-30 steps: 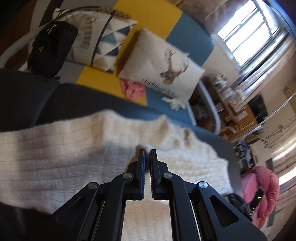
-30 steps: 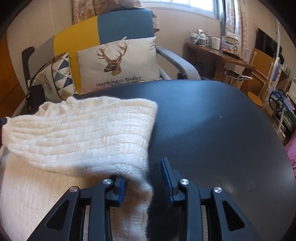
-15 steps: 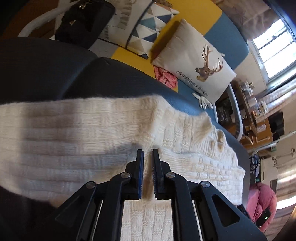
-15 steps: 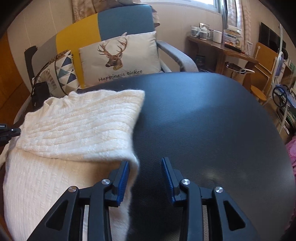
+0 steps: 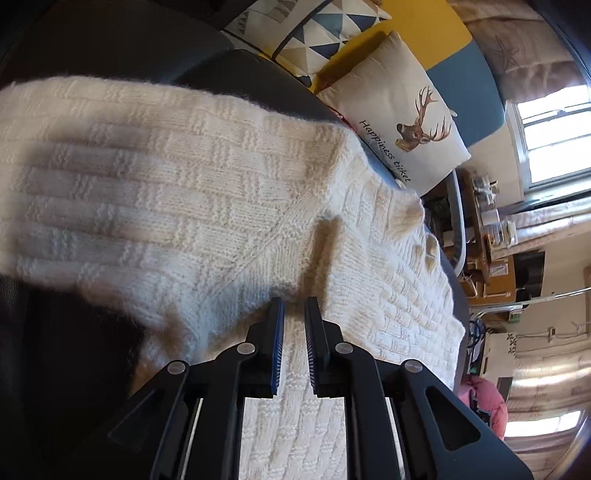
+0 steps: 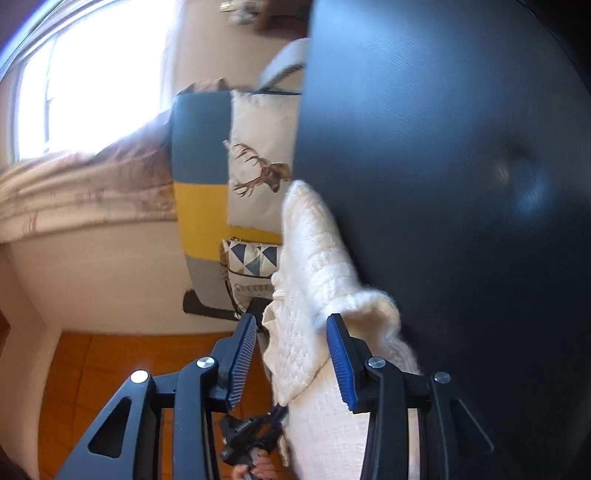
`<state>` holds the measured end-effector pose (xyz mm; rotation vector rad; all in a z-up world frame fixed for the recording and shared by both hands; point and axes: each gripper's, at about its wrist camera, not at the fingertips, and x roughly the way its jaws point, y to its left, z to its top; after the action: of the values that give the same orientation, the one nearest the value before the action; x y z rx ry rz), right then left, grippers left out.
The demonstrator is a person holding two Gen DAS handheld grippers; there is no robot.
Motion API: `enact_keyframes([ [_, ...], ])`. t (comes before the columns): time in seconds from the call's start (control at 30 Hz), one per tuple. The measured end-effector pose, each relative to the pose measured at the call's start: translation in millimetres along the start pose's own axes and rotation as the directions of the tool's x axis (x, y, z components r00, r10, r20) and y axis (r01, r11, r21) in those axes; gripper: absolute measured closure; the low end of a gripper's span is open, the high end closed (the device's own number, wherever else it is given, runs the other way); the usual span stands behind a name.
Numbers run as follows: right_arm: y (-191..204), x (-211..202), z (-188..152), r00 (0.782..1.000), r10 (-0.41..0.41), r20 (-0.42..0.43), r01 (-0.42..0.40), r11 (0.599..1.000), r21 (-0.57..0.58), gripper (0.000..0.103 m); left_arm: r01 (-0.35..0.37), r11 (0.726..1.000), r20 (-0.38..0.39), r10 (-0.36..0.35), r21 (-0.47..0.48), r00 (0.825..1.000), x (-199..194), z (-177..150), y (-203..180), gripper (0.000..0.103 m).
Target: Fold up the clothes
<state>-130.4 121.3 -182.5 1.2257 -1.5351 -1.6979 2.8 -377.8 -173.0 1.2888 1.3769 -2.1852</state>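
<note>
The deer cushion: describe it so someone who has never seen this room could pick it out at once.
Find the sofa with yellow and blue panels beyond the dark table. The deer cushion leans on its backrest, beside a triangle-patterned cushion. It alone is cream with a brown antlered deer head and black script.

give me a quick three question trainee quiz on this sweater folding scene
1. True or false: the white knit sweater lies on a dark table.
2. Which animal is printed on the cushion? A deer, B cat, C bird.
3. Fill in: the right hand-held gripper is ____ (open or shut).

Key: 1 true. 2 A. 3 open: its jaws have just been opening, and a sweater fold sits between them, not pinched.
</note>
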Motion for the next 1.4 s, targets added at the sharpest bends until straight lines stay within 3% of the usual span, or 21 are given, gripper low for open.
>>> enact_keyframes([
  [0.13, 6, 11, 0, 1.000, -0.031, -0.005, 0.031, 0.999, -0.017, 0.058, -0.001, 0.999, 0.003, 0.001, 0.041, 1.000, -4, -4, -2, 0.086],
  [0.23, 16, 23, 6, 0.991, -0.137, 0.005, 0.137, 0.988, -0.079, 0.058, 0.011, 0.999, -0.003, -0.011, 0.046, 1.000, -1, -5, -4, 0.083],
  [0.33, 32, 32, 5, 0.964, -0.260, 0.051, 0.265, 0.943, -0.203, 0.061, 0.046, 0.999, -0.009, -0.046, 0.017, 0.999, -1, -5, -3, 0.081],
  [0.43, 41, 40, 1, 0.950, -0.305, 0.064, 0.311, 0.911, -0.271, 0.063, 0.070, 0.998, -0.016, -0.070, 0.000, 0.997, 2, -2, -4, 0.081],
  [0.77, 40, 44, -2, 0.941, -0.334, 0.052, 0.332, 0.888, -0.316, 0.063, 0.136, 0.990, 0.015, -0.136, -0.035, 0.991, 1, 1, -8, 0.079],
  [0.87, 41, 42, -2, 0.940, -0.338, 0.054, 0.337, 0.883, -0.326, 0.063, 0.090, 0.996, -0.011, -0.090, -0.019, 0.996, 13, 0, -11, 0.073],
  [1.0, 39, 43, -2, 0.940, -0.338, 0.053, 0.336, 0.883, -0.327, 0.063, 0.069, 0.997, -0.007, -0.069, 0.017, 0.998, 17, -2, -18, 0.073],
  [1.03, 40, 43, -2, 0.939, -0.339, 0.054, 0.338, 0.882, -0.330, 0.063, 0.064, 0.997, 0.001, -0.065, 0.034, 0.998, 16, -2, -22, 0.075],
  [1.07, 40, 42, -2, 0.939, -0.340, 0.056, 0.338, 0.880, -0.333, 0.063, 0.061, 0.997, 0.009, -0.061, 0.052, 0.998, 15, -2, -25, 0.089],
  [1.2, 47, 39, -5, 0.949, -0.307, 0.075, 0.313, 0.876, -0.368, 0.063, 0.086, 0.991, 0.087, -0.095, 0.098, 0.992, -10, -5, -36, 0.093],
  [1.27, 48, 38, -7, 0.948, -0.307, 0.083, 0.315, 0.870, -0.379, 0.063, 0.065, 0.992, 0.109, -0.077, 0.110, 0.991, -19, -8, -35, 0.093],
  [1.4, 39, 40, -5, 0.941, -0.331, 0.065, 0.332, 0.871, -0.364, 0.068, -0.053, 0.991, 0.085, 0.042, 0.126, 0.995, -7, -8, -25, 0.093],
])
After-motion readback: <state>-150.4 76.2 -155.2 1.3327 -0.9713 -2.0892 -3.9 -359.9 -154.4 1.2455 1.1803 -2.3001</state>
